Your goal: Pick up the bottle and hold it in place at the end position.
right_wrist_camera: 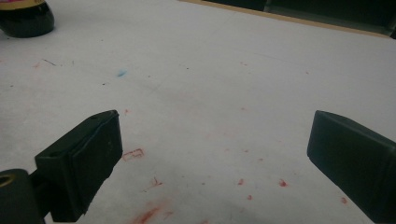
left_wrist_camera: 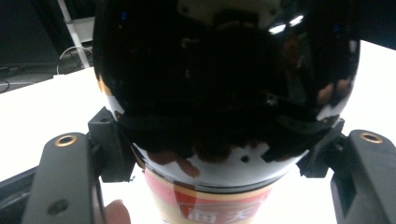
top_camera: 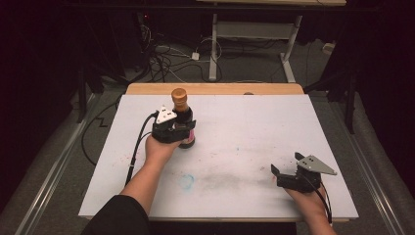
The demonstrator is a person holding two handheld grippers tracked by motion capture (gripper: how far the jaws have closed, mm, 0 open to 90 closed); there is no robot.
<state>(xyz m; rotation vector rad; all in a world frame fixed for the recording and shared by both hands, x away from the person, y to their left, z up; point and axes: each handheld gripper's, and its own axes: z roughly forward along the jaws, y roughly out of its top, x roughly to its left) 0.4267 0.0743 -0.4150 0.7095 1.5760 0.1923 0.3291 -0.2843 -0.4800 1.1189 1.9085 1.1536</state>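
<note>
The left tongs point(top_camera: 182, 131) clench the dark glass bottle point(top_camera: 183, 120) at its smooth, slippery belly; it is likely heavy and breakable. The right tongs point(top_camera: 284, 171) gape empty, well apart.

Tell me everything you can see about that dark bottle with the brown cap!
The dark bottle is glossy and nearly black, likely glass, with a round brown cap on a narrow neck and a red and cream label low on its body. It stands upright on the white table, towards the far left. The left gripper is shut on its body, one jaw on each side.
</note>
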